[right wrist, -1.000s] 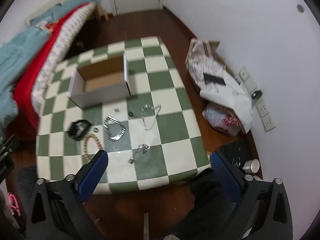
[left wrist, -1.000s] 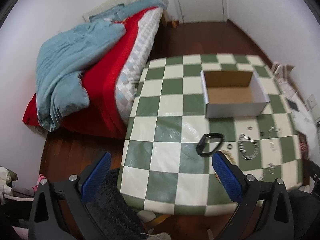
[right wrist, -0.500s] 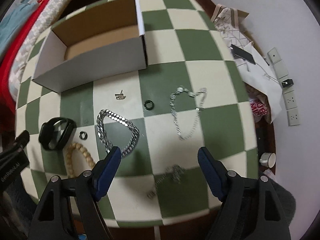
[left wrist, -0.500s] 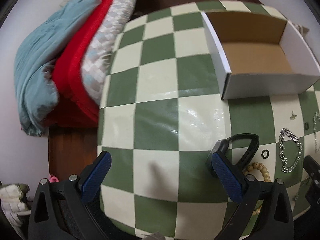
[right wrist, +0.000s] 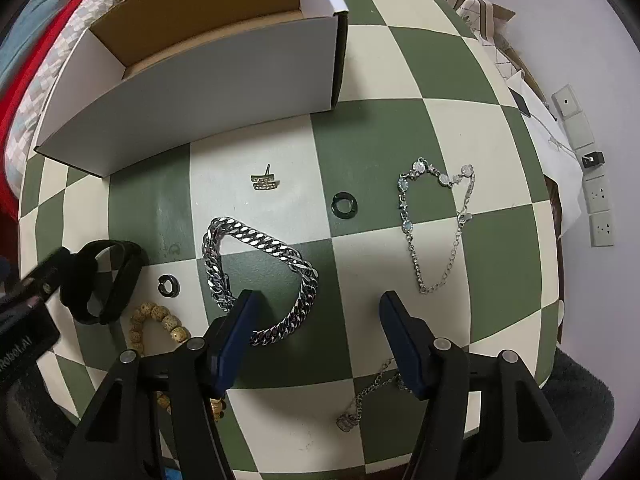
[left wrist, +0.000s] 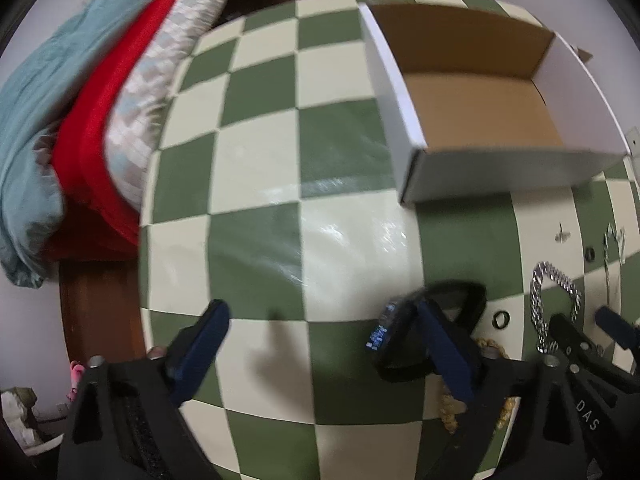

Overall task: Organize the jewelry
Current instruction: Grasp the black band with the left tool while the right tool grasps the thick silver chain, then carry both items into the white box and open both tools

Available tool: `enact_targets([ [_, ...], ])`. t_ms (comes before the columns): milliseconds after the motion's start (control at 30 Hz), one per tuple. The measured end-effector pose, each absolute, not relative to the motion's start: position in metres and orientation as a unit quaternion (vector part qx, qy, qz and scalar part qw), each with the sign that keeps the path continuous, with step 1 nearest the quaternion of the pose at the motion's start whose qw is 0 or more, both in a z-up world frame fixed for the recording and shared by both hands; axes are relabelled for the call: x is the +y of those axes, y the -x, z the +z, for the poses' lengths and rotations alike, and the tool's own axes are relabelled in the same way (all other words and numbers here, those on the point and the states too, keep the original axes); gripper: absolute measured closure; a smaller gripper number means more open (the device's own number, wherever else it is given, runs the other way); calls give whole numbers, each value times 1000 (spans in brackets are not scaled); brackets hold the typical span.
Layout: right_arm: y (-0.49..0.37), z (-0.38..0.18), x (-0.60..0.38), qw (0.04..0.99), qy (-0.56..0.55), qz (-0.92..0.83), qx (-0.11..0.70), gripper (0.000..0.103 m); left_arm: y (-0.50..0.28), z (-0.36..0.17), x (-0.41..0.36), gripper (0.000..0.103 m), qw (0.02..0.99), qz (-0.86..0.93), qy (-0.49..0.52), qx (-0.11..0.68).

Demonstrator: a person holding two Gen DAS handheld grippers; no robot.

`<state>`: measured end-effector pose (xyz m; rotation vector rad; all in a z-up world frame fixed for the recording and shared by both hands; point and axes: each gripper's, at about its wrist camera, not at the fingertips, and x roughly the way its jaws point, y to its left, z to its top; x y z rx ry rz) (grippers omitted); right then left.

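Jewelry, unsorted, lies loose on the checkered surface (right wrist: 376, 128) before the empty box (right wrist: 192, 84).

Left wrist view — left gripper (left wrist: 320, 344), fingers wide, holding nothing, nearing the black band (left wrist: 432, 332).

Right wrist view — right gripper (right wrist: 316, 328), fingers spread, empty, above the steel chain (right wrist: 260, 272). Approach step; next, likely straddle and close.
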<state>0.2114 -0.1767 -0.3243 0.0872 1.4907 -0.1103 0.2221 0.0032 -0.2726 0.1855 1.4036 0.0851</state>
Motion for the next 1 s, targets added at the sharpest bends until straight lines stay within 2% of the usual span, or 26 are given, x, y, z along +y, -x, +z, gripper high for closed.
enact_targets([
  [67,-208,-323,-177,734,-39,-48,676,42,-221,-278,1,27,752,33,-84,653],
  [100,-208,-323,-178,735,-39,-49,675,44,-220,-282,1,34,749,30,-82,657],
  [133,-208,-322,-177,736,-40,-49,674,46,-220,-285,1,46,746,26,-79,660],
  [167,-207,-321,-177,737,-40,-50,673,49,-219,-288,0,53,744,19,-74,664],
  [233,-207,-320,-175,742,-37,-49,668,54,-218,-288,-1,82,750,11,-61,659],
  [267,-205,-319,-176,745,-35,-48,664,59,-217,-287,-2,90,751,6,-60,658],
  [300,-205,-317,-177,749,-33,-46,661,63,-215,-288,-4,93,750,8,-69,658],
  [367,-203,-315,-177,754,-27,-50,654,94,-212,-289,-7,93,754,15,-82,651],
  [667,-194,-301,-194,774,-45,-59,629,95,-192,-271,2,93,781,60,-73,617],
  [1000,-191,-257,-192,814,-18,-60,577,95,-187,-218,-3,93,821,64,-59,565],
])
